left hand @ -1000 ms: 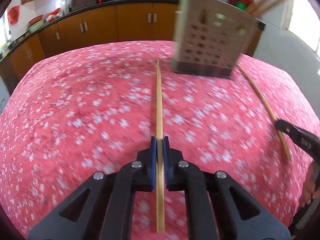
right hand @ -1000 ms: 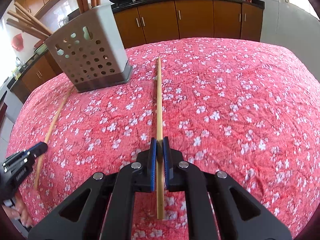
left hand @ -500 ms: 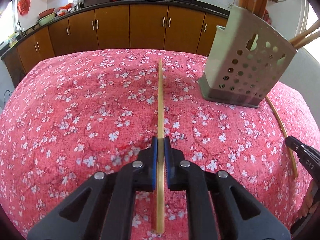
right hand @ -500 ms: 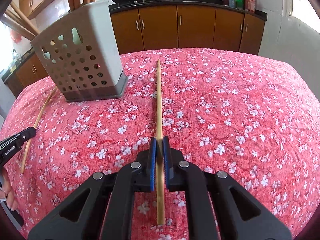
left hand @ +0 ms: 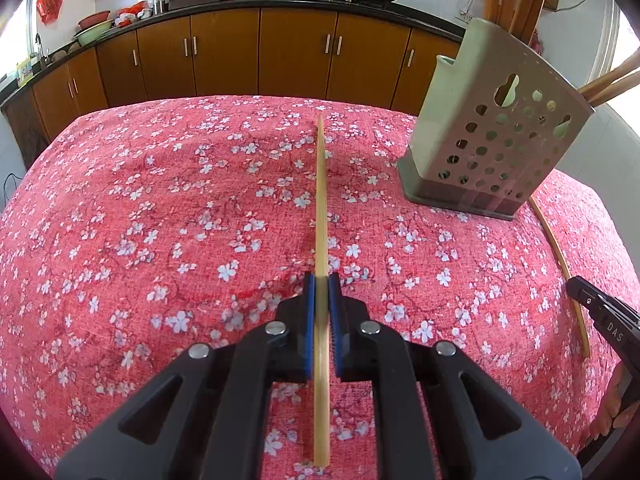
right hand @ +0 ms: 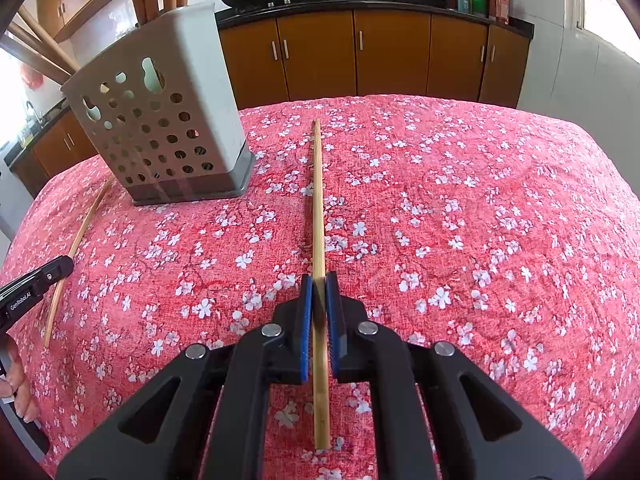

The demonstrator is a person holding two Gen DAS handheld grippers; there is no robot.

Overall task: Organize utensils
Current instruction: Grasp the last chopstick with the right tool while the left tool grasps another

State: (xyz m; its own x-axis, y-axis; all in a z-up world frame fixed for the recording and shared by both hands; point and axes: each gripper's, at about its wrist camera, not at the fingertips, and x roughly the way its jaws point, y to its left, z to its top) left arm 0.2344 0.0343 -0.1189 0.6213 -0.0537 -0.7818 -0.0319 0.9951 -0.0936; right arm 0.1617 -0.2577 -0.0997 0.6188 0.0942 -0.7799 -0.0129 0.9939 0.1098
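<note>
In the left wrist view, the left gripper (left hand: 321, 292) was clenched on a bamboo chopstick (left hand: 321, 200), its blue pads (left hand: 307, 320) pressing both sides. The stick ran straight toward 12 o'clock over the red floral tablecloth (left hand: 140, 220), its rear end jutting back between the black fingers. The perforated grey utensil holder (left hand: 492, 148) stood at 2 o'clock, tilted in the fisheye, with wooden sticks rising from its top. A second chopstick (left hand: 560, 260) showed at 3 o'clock beside the holder's base, and the tip of the right gripper (left hand: 600, 312) was clamped on it. Brown cabinets (left hand: 240, 56) lined the far wall at 12 o'clock.

In the right wrist view, the right gripper (right hand: 319, 292) was clamped on its own chopstick (right hand: 318, 200), which pointed to 12 o'clock above the cloth (right hand: 480, 220). The holder (right hand: 160, 120) stood at 10 o'clock, upright on the cloth. At 9 o'clock, the left gripper's (right hand: 40, 284) black tip held the other chopstick (right hand: 76, 244), whose far end reached near the holder's base. A fingertip (right hand: 16, 392) showed at the lower left edge.
</note>
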